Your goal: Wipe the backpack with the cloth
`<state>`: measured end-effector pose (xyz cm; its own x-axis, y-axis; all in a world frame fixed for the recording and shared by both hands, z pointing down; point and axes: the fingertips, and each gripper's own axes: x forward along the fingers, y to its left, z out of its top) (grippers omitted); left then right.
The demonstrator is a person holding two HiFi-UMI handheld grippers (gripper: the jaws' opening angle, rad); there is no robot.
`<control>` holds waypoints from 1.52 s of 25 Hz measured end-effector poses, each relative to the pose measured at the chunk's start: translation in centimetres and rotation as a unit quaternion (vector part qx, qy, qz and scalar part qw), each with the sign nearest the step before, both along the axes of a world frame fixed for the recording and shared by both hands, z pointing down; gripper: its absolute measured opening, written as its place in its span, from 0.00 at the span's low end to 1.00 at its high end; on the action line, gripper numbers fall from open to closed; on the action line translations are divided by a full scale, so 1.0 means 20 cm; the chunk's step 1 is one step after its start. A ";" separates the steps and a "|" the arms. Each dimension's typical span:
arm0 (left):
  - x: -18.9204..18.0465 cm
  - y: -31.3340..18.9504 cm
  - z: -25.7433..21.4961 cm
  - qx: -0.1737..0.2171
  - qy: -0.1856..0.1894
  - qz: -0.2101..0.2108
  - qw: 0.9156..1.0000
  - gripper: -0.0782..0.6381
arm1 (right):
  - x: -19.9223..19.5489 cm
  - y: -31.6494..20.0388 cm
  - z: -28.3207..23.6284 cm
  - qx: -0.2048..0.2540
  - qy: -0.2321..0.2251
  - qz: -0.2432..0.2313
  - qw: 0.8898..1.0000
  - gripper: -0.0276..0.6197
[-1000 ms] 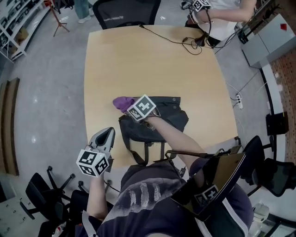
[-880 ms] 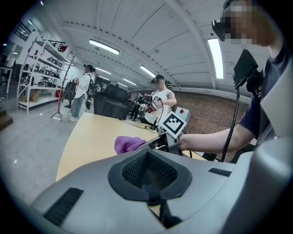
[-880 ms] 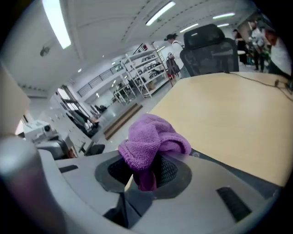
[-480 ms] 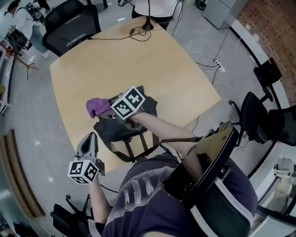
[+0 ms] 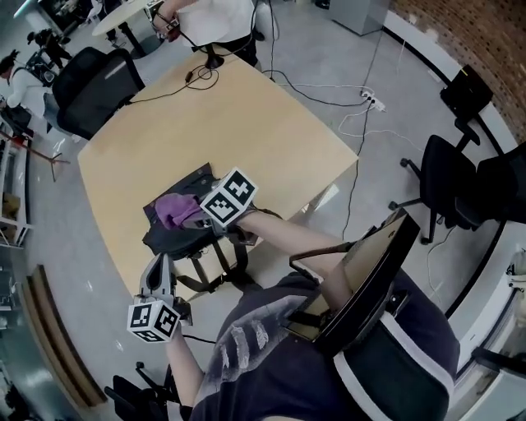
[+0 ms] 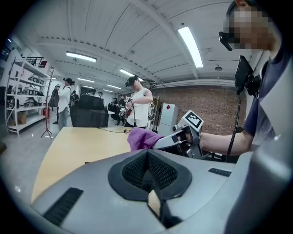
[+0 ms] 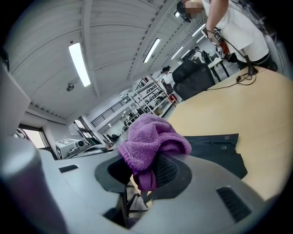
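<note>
A dark backpack [image 5: 174, 239] lies flat near the table's front edge, its straps [image 5: 220, 265] hanging over that edge. My right gripper [image 5: 191, 215] is shut on a bunched purple cloth [image 5: 171, 209] and holds it over the backpack's top. In the right gripper view the cloth [image 7: 153, 137] bulges out of the gripper [image 7: 147, 170], with the backpack [image 7: 219, 147] beyond it. My left gripper [image 5: 158, 263] hovers off the table's front edge, shut and holding nothing [image 6: 147, 172]. From there the right gripper [image 6: 176, 139] and cloth [image 6: 142, 137] show ahead.
The tan table [image 5: 246, 140] stretches beyond the backpack, with a black cable [image 5: 197, 76] at its far end, where a person [image 5: 209, 16] stands. A black office chair [image 5: 99, 82] is at the far left, more chairs [image 5: 456, 164] at the right, and a power strip [image 5: 367, 100] on the floor.
The right gripper has carried the cloth from the backpack's upper left corner onto the backpack. The head view has swung round. The left gripper stays by the front edge.
</note>
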<state>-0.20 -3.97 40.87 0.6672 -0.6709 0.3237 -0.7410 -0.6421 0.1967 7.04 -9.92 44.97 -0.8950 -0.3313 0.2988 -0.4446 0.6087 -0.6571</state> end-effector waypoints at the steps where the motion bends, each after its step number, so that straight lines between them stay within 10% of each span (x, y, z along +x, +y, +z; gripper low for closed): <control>1: 0.02 0.05 -0.01 0.001 -0.002 -0.006 1.000 0.12 | 0.04 0.05 0.00 0.000 -0.005 -0.002 1.000 0.20; 20: 0.02 0.66 -0.09 0.018 -0.009 -0.027 0.999 0.12 | 0.13 0.75 -0.31 0.053 -0.071 -0.024 0.996 0.20; 38: -0.61 1.51 -0.03 0.018 0.059 -0.025 0.998 0.12 | -0.45 1.59 -0.32 0.051 -0.025 -0.013 0.998 0.20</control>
<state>-12.35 26.25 40.31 0.6644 -0.7144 0.2198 -0.7456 -0.6129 0.2617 -1.96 21.81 38.50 -0.9167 -0.3342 0.2189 -0.3958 0.6851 -0.6115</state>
